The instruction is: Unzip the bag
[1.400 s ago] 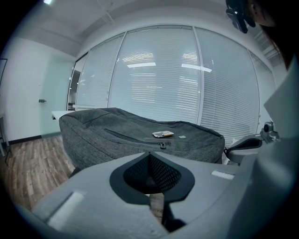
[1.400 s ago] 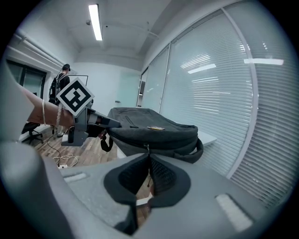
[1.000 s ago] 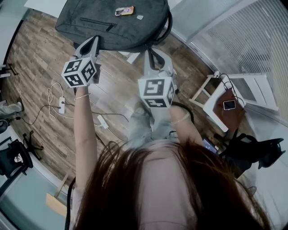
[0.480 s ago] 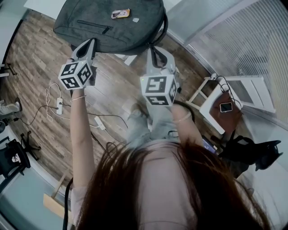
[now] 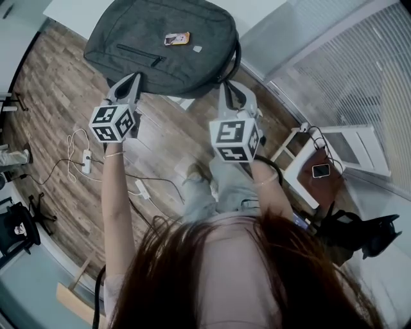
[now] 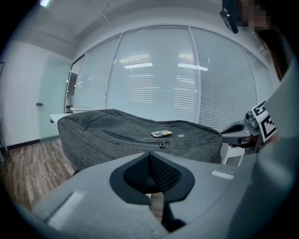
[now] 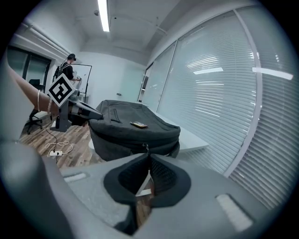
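None of the unzipping shows as done; the bag (image 5: 164,45) lies flat on the table (image 5: 260,13) with a small card (image 5: 176,39) on top. Its pocket zip (image 5: 138,54) is drawn shut; in the right gripper view the main zip (image 7: 129,142) along the bag's near side looks closed as far as it can be followed, and its pull (image 7: 148,148) hangs at that side. The right gripper (image 5: 226,85) is at the bag's near edge with its jaws pressed together; the pull shows right over their tips, but whether it is nipped between them cannot be told. The left gripper (image 5: 133,77) sits at the same edge, further along from the pull, jaws pressed together on nothing. By the look of it the work is at its start; a sure hold on the pull comes first, and the whole run of the main zip remains to be drawn.
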`<state>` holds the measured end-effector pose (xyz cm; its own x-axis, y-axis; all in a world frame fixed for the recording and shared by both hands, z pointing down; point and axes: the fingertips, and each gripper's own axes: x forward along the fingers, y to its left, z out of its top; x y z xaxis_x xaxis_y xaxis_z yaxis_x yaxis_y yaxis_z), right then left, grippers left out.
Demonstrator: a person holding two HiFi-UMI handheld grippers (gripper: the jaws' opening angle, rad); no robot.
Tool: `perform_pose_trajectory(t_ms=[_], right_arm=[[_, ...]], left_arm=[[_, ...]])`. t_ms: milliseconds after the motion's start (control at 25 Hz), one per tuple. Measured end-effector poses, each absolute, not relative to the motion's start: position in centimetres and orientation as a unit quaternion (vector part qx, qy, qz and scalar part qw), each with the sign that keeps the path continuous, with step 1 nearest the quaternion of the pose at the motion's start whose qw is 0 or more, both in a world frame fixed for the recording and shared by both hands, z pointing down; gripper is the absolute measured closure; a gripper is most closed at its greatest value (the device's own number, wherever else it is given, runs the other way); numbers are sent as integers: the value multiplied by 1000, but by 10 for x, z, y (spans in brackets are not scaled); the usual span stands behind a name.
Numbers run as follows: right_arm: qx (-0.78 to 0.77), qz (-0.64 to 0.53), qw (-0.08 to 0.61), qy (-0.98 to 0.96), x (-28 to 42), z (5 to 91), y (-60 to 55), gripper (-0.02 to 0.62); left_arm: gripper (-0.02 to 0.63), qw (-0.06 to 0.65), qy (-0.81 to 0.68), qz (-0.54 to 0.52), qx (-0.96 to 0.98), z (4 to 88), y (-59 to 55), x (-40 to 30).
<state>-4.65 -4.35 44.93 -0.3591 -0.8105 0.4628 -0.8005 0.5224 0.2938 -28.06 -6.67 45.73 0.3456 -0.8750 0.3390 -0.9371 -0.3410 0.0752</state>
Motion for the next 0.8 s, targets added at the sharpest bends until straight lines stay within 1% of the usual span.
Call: perform_pose_trajectory(t_ms=[800], right_arm=[[469, -13, 301, -830, -26, 446, -77, 578]], left_arm=[[598, 117, -545, 127, 820, 456, -68, -279]])
